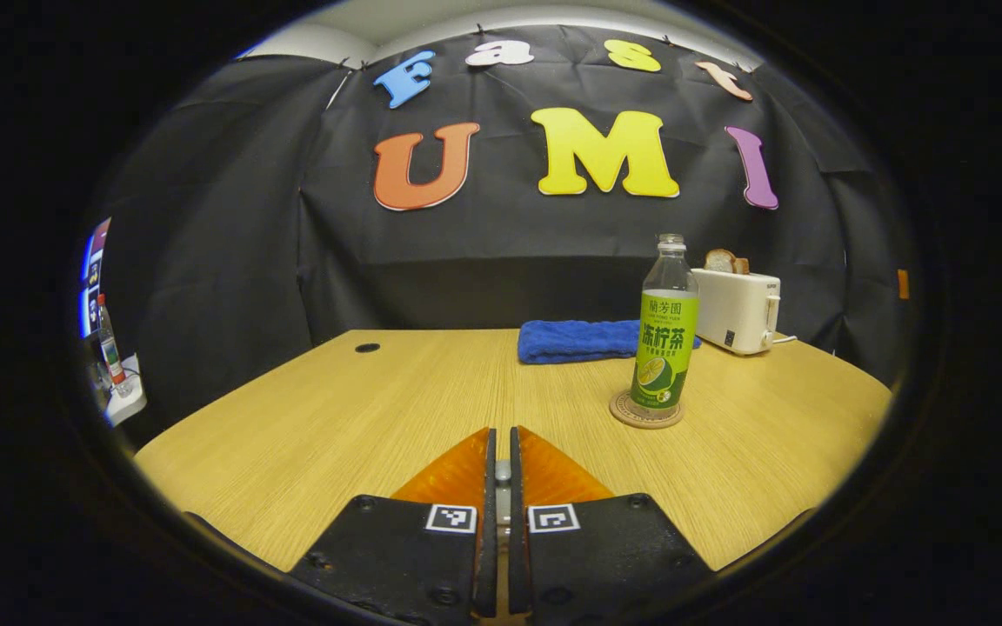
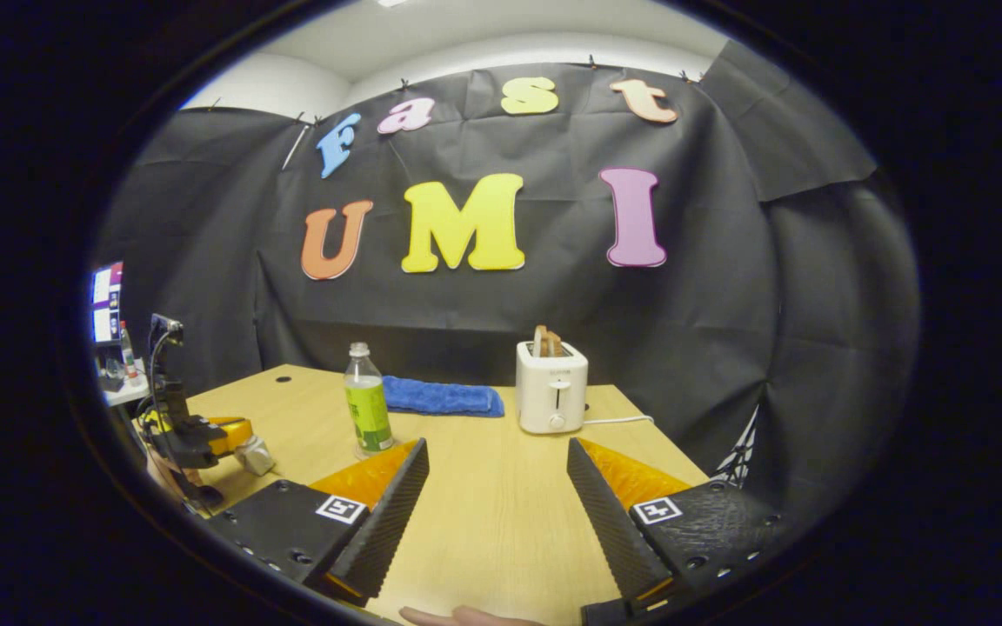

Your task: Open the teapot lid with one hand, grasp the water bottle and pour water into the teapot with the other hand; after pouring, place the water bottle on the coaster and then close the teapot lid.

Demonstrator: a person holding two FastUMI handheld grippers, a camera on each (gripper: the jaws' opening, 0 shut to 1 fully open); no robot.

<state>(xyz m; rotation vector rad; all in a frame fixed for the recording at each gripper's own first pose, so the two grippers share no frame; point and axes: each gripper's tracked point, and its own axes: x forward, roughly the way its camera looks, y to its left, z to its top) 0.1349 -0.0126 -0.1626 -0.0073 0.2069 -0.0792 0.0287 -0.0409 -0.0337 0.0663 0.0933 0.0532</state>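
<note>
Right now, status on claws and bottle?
Left claw shut, empty. Right claw open, empty. Water bottle upright on coaster, uncapped. Nothing in the way.

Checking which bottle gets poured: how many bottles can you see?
2: the water bottle on the coaster, and a smaller bottle off the table at far left. Others may be hidden.

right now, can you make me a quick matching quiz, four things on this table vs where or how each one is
Things:
1. water bottle
2. blue towel
3. toaster
4. left gripper

States:
A. holds slices of bread in its slots
B. fingers closed together, holding nothing
C. stands upright on the coaster
D. lies folded flat behind the bottle

Pairs: 1-C, 2-D, 3-A, 4-B
</note>
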